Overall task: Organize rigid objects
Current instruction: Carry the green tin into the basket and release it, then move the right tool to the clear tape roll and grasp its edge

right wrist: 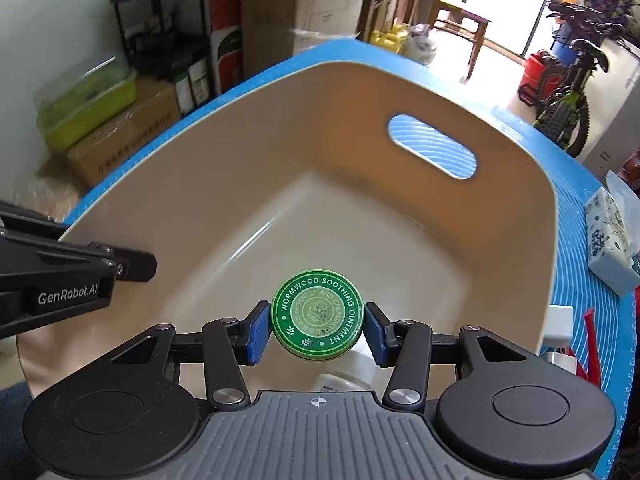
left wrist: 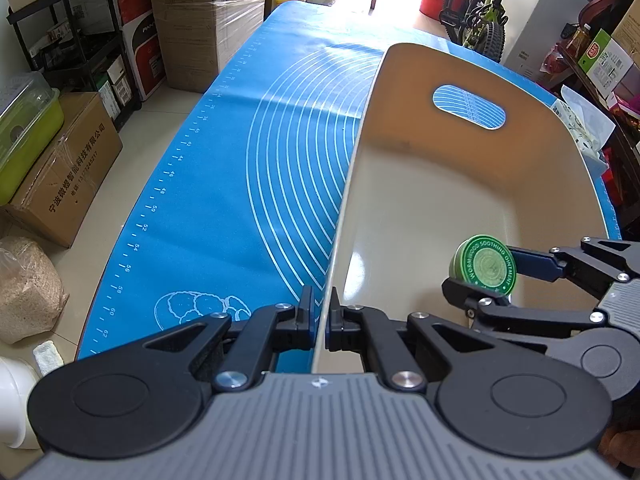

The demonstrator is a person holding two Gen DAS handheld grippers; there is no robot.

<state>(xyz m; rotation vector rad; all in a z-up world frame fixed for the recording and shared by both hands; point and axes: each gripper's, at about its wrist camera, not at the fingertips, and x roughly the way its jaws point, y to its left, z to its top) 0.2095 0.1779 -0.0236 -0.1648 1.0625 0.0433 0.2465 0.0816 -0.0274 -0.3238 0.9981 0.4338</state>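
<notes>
Your table is covered by a blue baking mat printed with white rings and a ruler along its left edge. On it sits the beige bin, its handle slot in the far wall and its floor bare. Your left gripper is pinched tight on the bin's near left rim, one finger outside the wall and one inside. Your right gripper hangs over the bin's near end, its blue pads pressed on opposite edges of the round green ointment tin, partly spread to the tin's width; the tin sits clear of the floor, label facing up. A white bottle shows just under it.
</notes>
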